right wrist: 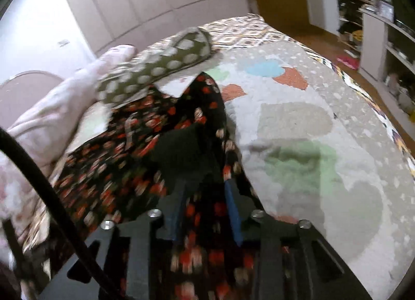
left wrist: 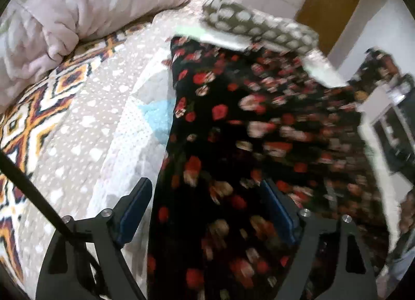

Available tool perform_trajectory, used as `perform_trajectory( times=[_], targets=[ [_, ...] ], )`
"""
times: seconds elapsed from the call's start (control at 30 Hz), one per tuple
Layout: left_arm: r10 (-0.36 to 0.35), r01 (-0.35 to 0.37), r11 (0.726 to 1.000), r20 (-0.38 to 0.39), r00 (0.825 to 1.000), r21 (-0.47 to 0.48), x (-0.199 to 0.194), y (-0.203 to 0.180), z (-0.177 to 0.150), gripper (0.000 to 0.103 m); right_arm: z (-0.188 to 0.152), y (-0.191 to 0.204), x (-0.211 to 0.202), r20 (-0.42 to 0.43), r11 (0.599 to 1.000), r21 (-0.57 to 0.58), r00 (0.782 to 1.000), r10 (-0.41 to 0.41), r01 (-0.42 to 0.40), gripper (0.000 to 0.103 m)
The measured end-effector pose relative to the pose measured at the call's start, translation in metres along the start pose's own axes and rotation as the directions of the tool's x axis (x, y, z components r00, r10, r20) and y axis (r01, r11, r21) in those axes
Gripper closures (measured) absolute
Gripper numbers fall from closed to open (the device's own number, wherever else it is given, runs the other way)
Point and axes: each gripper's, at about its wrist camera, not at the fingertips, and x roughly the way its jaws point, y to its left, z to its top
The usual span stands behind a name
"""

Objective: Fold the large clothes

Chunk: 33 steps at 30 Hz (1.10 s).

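Nearest in the left wrist view, the left gripper (left wrist: 207, 209) has its jaws wide apart; the floral garment (left wrist: 246, 123) lies under and between them, but the pads do not press on it. In the right wrist view, the right gripper (right wrist: 205, 206) has its jaws partly apart with a strip of the floral garment (right wrist: 145, 128) running between the blue pads; I cannot tell if the pads press the cloth or only stand beside it

The garment, black with red flowers, lies on the bed (right wrist: 324, 123), long and mostly spread, with one part turned so the plain black inside shows. I judge the folding is at an early step: one fold perhaps begun, the rest left to do, and the far end is not yet smoothed

Further away a dotted olive cloth (left wrist: 259, 25) lies across the far end of the garment, so that edge is not free. A pink blanket (left wrist: 77, 9) is bunched beyond it on one side. On the other side the quilt is bare and gives open room for folding, up to the bed's edge
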Motion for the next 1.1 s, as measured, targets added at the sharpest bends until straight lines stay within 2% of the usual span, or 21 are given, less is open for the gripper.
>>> perform_trajectory(
  times=[0.13,0.27,0.37,0.5,0.6,0.73,0.9,1.1],
  targets=[
    [-0.009,0.008,1.0,0.074,0.997,0.013,-0.051,0.008,-0.02,0.019,-0.035,-0.011,-0.049,0.016,0.997,-0.081,1.0,0.006,-0.004,0.039],
    [0.005,-0.003,0.999,0.071,0.997,-0.033,-0.069,0.03,-0.051,0.019,-0.073,-0.036,-0.08,0.036,0.997,-0.071,0.999,-0.015,0.017,0.032],
    [-0.031,0.034,0.996,0.036,0.999,-0.084,-0.066,0.047,-0.071,0.019,-0.099,-0.058,-0.09,0.023,1.0,-0.008,0.999,-0.023,0.023,0.031],
    [-0.139,0.137,0.977,0.0,0.99,-0.162,-0.061,0.063,-0.096,0.019,-0.12,-0.085,-0.092,0.003,0.995,0.1,1.0,-0.024,0.023,0.031],
    [-0.198,0.198,0.964,0.015,0.98,-0.175,-0.065,0.064,-0.104,0.019,-0.13,-0.098,-0.086,-0.018,0.984,0.175,0.999,0.041,-0.037,0.031],
    [-0.3,0.297,0.937,0.009,0.954,-0.185,-0.066,0.059,-0.109,0.019,-0.14,-0.096,-0.072,-0.048,0.974,0.202,0.992,0.114,-0.102,0.031],
    [-0.366,0.357,0.916,-0.021,0.93,-0.183,-0.062,0.048,-0.12,0.019,-0.148,-0.09,-0.068,-0.044,0.974,0.187,0.989,0.141,-0.13,0.029],
    [-0.344,0.337,0.933,-0.033,0.938,-0.129,-0.065,0.035,-0.13,0.019,-0.152,-0.099,-0.072,-0.025,0.96,0.224,0.984,0.178,-0.168,0.03]
  ],
)
